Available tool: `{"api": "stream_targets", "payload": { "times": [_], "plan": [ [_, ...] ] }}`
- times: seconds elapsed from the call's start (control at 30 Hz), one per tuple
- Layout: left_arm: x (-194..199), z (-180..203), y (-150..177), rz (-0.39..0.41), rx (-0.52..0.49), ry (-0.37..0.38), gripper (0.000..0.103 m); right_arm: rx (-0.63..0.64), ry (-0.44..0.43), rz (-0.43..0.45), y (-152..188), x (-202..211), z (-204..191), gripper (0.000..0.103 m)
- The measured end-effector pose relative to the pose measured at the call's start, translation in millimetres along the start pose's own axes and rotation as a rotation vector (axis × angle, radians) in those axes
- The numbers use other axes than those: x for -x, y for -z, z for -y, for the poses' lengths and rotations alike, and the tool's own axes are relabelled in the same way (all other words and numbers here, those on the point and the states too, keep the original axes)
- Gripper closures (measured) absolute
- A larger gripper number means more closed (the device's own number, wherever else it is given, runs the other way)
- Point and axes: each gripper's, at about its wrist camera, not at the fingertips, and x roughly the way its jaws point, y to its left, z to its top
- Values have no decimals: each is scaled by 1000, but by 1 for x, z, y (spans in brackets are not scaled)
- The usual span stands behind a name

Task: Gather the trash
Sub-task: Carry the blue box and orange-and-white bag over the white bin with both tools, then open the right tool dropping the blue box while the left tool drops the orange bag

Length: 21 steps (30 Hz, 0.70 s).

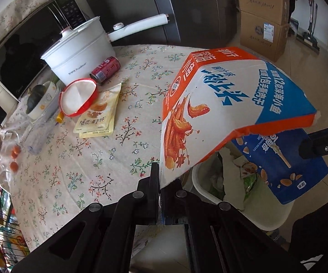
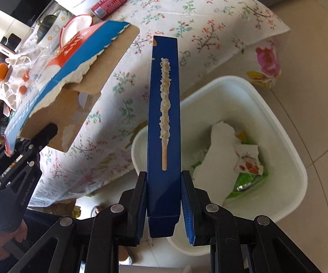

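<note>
My left gripper [image 1: 160, 177] is shut on the corner of a torn orange, white and blue snack carton [image 1: 221, 104], which hangs over the table's edge. My right gripper [image 2: 164, 182] is shut on a slim blue biscuit box [image 2: 164, 113], held upright above a white bin [image 2: 266, 118] on the floor. In the bin lie white paper and wrappers. The left wrist view shows the blue box [image 1: 284, 159] under the carton, over the bin [image 1: 266, 216]. The right wrist view shows the left gripper [image 2: 38, 138] and its carton [image 2: 77, 68] to the left. A red can [image 1: 106, 69], a red-rimmed paper bowl [image 1: 78, 96] and a yellow pouch [image 1: 100, 116] lie on the table.
The table wears a floral cloth [image 1: 84, 159] that drapes down beside the bin. A white pot [image 1: 79, 52], a microwave [image 1: 27, 52], bowls and fruit crowd its far left side. Cardboard boxes [image 1: 264, 18] stand on the tiled floor behind. A hand [image 2: 16, 234] grips the left tool.
</note>
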Motion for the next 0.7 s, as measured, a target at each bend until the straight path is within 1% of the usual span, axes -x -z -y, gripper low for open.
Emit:
{"api": "stream_targets", "payload": {
  "times": [0.17, 0.27, 0.33, 0.4, 0.43, 0.5, 0.53, 0.57, 0.6, 0.63, 0.67, 0.7],
  "plan": [
    [-4, 18, -1, 0, -35, 12, 103, -25, 44, -1, 21, 11, 16, 78],
    [-5, 25, -2, 1, -58, 7, 103, -41, 111, -9, 25, 7, 29, 78],
    [-6, 30, -1, 8, -78, -6, 103, -49, 162, -31, 25, -2, 38, 78],
    [-6, 35, 0, 10, -94, -11, 103, -56, 194, -73, 24, -18, 47, 78],
    [-5, 37, 1, 15, -104, -14, 103, -67, 227, -94, 23, -28, 52, 77],
    [-6, 43, 3, 21, -126, -29, 103, -69, 295, -105, 19, -42, 58, 76],
    [-6, 44, 5, 22, -134, -31, 103, -78, 306, -110, 17, -49, 61, 74],
    [-6, 44, 5, 23, -138, -32, 103, -103, 305, -133, 14, -56, 65, 73],
    [-6, 44, 6, 25, -141, -35, 103, -133, 283, -173, 13, -62, 67, 73],
    [-6, 44, 7, 29, -145, -35, 103, -156, 237, -199, 13, -66, 68, 71],
    [-6, 44, 8, 33, -150, -33, 103, -160, 194, -205, 12, -68, 67, 67],
    [-6, 45, 9, 36, -155, -32, 103, -147, 188, -203, 11, -68, 64, 64]
  ]
}}
